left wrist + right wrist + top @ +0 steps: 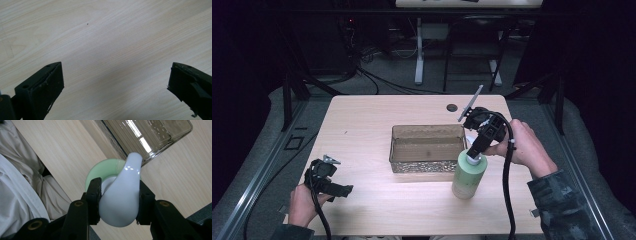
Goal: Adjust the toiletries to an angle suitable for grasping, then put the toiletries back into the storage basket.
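The two black pads of the right gripper are clamped on the white pump head of the pale green bottle, one pad on each side of it. I think the head is chosen because it is the narrowest part and gives a hold from above, so that the bottle can hang upright when it is lifted. The bottle stands on the table, touching or just beside the near right corner of the clear rectangular container, which sits at the middle of the surface and looks empty. This place suggests that the bottle is meant to go into the container, but it is not yet inside.

Behind the pads, the right gripper points steeply downward over the bottle, and the right hand holds its body from the right edge side, with the forearm coming in from the near right corner.

The left gripper has its jaws wide apart with nothing between them, over bare wood. The left hand rests low near the near left corner of the table, well apart from the container, and seems to wait.
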